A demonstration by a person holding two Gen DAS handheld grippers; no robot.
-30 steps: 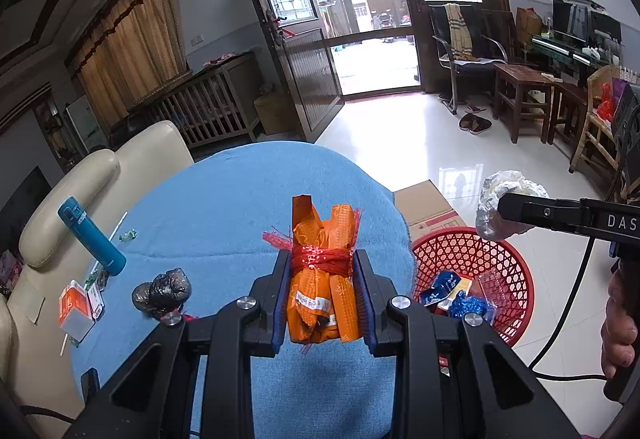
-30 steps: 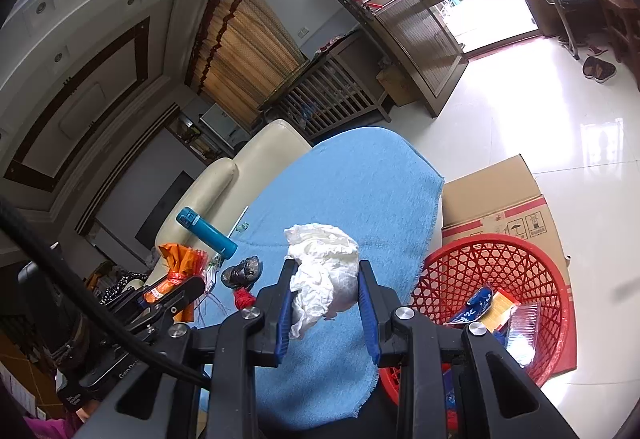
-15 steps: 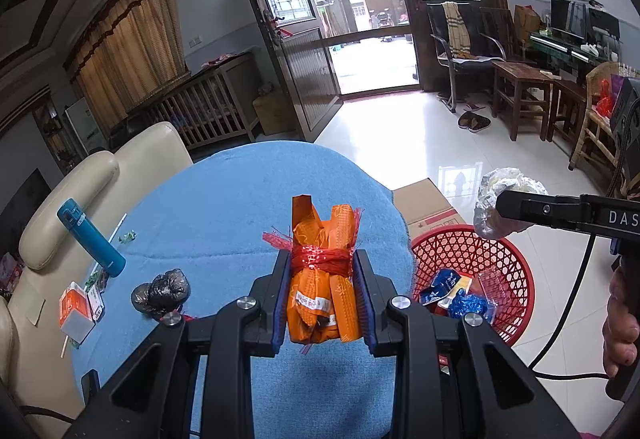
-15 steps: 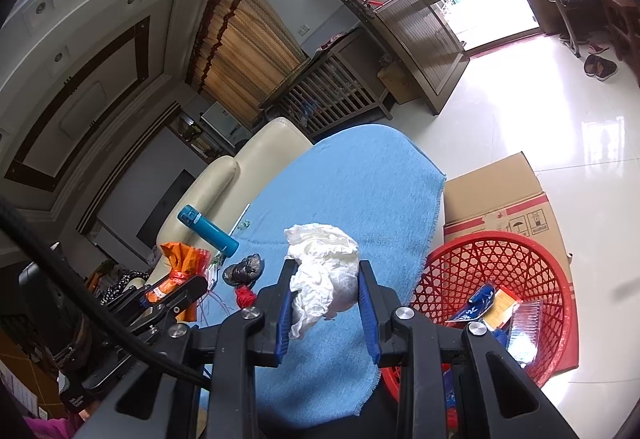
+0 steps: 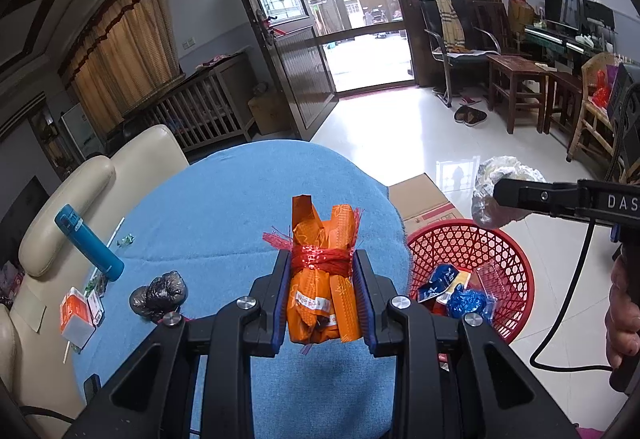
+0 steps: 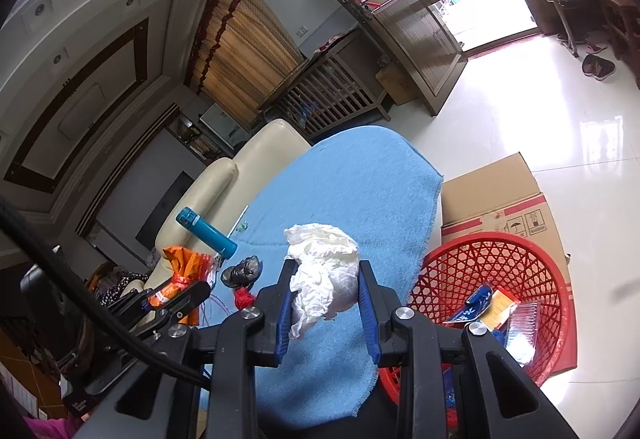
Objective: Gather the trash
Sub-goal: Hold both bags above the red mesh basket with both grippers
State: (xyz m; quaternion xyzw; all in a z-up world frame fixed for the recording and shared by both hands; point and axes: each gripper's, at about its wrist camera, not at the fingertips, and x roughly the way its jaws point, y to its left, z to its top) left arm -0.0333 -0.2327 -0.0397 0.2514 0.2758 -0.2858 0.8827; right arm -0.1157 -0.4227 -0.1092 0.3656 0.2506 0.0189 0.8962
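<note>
My left gripper (image 5: 320,299) is shut on an orange wrapper bundle (image 5: 322,279) tied with red net, held above the blue-covered table (image 5: 224,207). My right gripper (image 6: 325,303) is shut on a crumpled white wad (image 6: 324,271), held over the table's edge beside the red basket (image 6: 520,251). In the left wrist view the wad (image 5: 500,195) hangs above the basket (image 5: 516,259), which holds blue and yellow wrappers. A black crumpled bag (image 5: 160,293) lies on the table to the left.
A blue bottle (image 5: 88,241) and an orange-white carton (image 5: 78,315) lie at the table's left. A cardboard box (image 6: 496,195) stands behind the basket. A cream sofa (image 5: 80,191) is at the left; chairs and stools stand at the far right.
Both grippers keep their loads. The views have shifted only slightly; the right gripper with the wad has drifted a little lower over the basket side.
</note>
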